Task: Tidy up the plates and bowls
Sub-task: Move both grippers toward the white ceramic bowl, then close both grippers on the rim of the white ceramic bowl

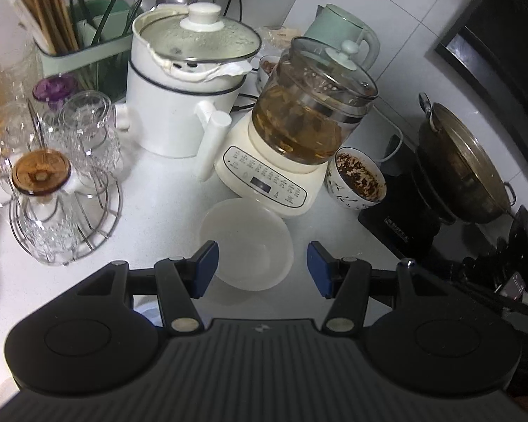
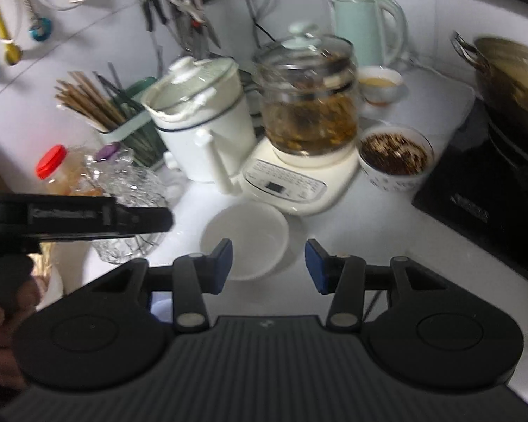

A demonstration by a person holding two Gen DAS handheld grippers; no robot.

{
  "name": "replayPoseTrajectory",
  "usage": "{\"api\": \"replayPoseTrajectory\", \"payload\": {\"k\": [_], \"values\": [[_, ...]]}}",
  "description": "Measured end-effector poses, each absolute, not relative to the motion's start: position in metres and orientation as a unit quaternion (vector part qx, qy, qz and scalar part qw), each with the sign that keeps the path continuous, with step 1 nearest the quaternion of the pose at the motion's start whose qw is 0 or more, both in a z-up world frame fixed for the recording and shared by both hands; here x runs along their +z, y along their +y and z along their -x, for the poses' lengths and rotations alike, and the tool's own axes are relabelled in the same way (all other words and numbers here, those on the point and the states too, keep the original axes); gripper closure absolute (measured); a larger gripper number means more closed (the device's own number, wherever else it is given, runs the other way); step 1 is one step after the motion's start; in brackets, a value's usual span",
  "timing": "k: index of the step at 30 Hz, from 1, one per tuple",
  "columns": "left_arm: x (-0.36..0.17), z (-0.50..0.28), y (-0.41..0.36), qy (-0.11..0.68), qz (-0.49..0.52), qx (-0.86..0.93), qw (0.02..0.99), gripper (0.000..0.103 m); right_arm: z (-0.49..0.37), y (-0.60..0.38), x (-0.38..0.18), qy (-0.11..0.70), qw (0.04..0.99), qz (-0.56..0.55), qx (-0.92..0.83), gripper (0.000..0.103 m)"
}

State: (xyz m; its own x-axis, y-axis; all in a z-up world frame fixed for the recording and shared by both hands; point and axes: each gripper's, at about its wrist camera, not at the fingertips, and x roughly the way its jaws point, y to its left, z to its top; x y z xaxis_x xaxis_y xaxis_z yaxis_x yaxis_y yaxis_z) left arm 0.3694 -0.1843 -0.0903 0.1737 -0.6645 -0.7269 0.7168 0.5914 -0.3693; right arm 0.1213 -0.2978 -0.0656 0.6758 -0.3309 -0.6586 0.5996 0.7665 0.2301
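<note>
— Hovering over the white counter, both the left gripper and right gripper stand apart, empty, the translucent bowl just beyond.
— Only the right view catches the hand.

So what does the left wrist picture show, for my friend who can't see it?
An open claw hovers just above an empty translucent white bowl on a white kitchen counter. Behind the bowl stand a glass kettle of brown tea, a white cooking pot with a lid, and a patterned bowl with dark crumbs.
</note>
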Motion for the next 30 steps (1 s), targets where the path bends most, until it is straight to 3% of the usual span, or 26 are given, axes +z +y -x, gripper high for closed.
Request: {"api": "replayPoseTrajectory", "payload": {"k": [18, 30], "values": [[-0.119, -0.385, -0.170, 0.499, 0.063, -0.389, 0.772, 0.041, -0.195, -0.326, -0.081, 0.361, 0.887, -0.213, -0.193, 0.055], [-0.132, -0.400, -0.193, 0.508, 0.041, -0.362, 0.781, 0.041, -0.213, -0.351, -0.102, 0.397, 0.870, -0.230, -0.180, 0.055]]}}
